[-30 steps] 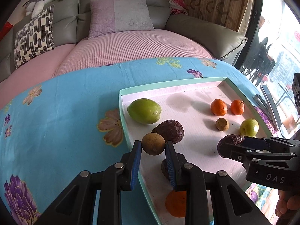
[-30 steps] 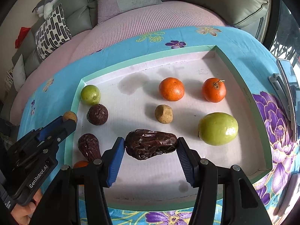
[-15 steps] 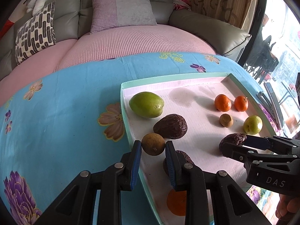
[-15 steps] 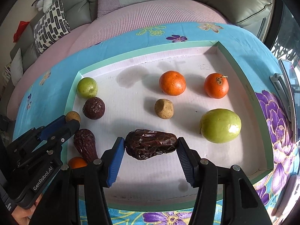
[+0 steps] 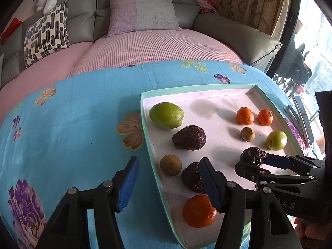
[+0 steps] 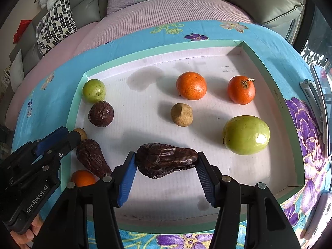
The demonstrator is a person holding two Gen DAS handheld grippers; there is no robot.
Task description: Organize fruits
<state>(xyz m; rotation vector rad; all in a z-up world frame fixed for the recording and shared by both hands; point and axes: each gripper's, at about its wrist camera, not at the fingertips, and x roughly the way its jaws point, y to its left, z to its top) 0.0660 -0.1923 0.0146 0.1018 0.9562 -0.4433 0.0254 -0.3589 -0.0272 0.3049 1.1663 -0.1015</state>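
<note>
A white tray with a green rim [image 5: 152, 151] [image 6: 261, 62] holds several fruits. My left gripper [image 5: 168, 173] is open over the tray's left rim; a small brown round fruit [image 5: 170, 165] lies free in the tray just ahead of it, beside a wrinkled dark fruit [image 5: 192, 179] and an orange [image 5: 198, 210]. My right gripper [image 6: 166, 161] is shut on a long wrinkled dark date [image 6: 166, 161] and holds it just above the tray floor; it also shows in the left wrist view [image 5: 253, 156].
In the tray: green fruit [image 6: 94, 90], dark passion fruit [image 6: 101, 113], two oranges [image 6: 191, 85] [image 6: 241, 89], tan fruit [image 6: 182, 114], big green fruit [image 6: 246, 134]. A blue flowered cloth [image 5: 72, 124] covers the table. A pink sofa [image 5: 155, 47] stands behind.
My left gripper has opened and let go of the small brown fruit, which now lies in the tray. The right gripper still holds the date, nearly unmoved.
</note>
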